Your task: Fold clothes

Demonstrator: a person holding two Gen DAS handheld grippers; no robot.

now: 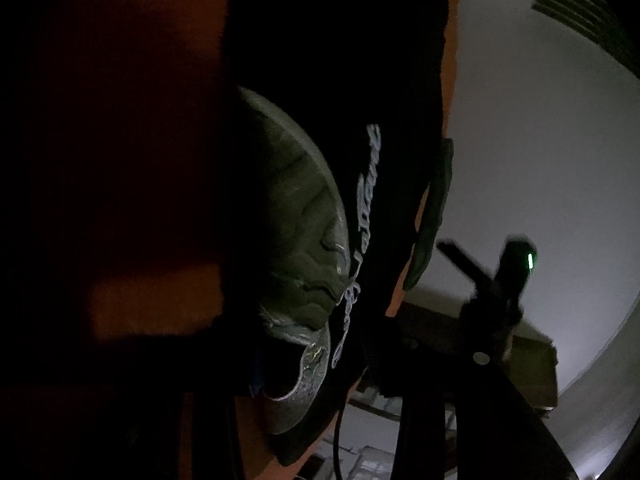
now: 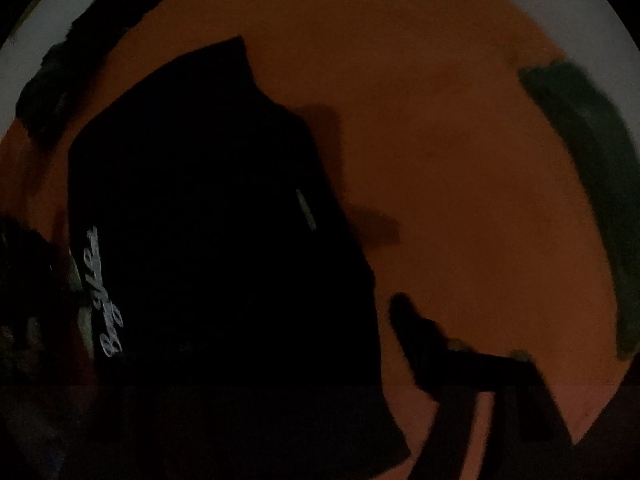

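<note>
Black garment (image 2: 208, 240) with white script lies flat on the orange table (image 2: 440, 140), right gripper (image 2: 460, 356) jaws wide, empty beside its edge, probably repositioning for the next fold; left gripper's state unreadable in the dark.

Dark hand-held grippers, dimly lit

The right gripper (image 2: 460, 332) shows two black, blurred fingers (image 2: 408, 320) joined by a straight dark bar. In the left wrist view its dark body carries a small green light (image 1: 530, 261); nearby, a pale round screw (image 1: 479, 358) sits on a black strut.
</note>
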